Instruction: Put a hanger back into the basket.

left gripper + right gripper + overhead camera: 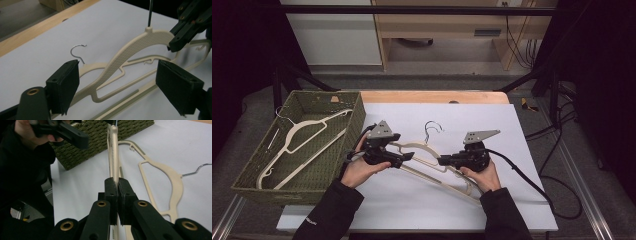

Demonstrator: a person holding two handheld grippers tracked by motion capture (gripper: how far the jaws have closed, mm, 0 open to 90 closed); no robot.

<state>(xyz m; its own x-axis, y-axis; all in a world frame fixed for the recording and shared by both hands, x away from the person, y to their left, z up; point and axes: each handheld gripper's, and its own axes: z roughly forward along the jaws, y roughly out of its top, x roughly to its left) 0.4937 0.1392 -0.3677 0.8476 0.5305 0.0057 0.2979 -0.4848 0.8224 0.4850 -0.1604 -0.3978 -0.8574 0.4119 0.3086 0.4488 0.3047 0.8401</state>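
Note:
Two cream plastic hangers are on the white sheet [422, 210]. One hanger [130, 47] is raised on edge, and my right gripper [117, 195] is shut on its shoulder. In the left gripper view that gripper's jaws [190, 22] clamp the hanger near its hook. My left gripper [120, 85] is open, its pads [66, 85] standing apart from the hanger's lower end, which passes between them. The second hanger [172, 180] lies flat on the sheet with its wire hook [77, 51] free. In the high view the left gripper [404, 157] and the right gripper [443, 161] face each other over the hangers.
A green woven basket [257, 180] stands at the left with another cream hanger [302, 145] inside. The wooden table edge [432, 96] runs behind the sheet. A black cable [532, 185] trails right from the right gripper.

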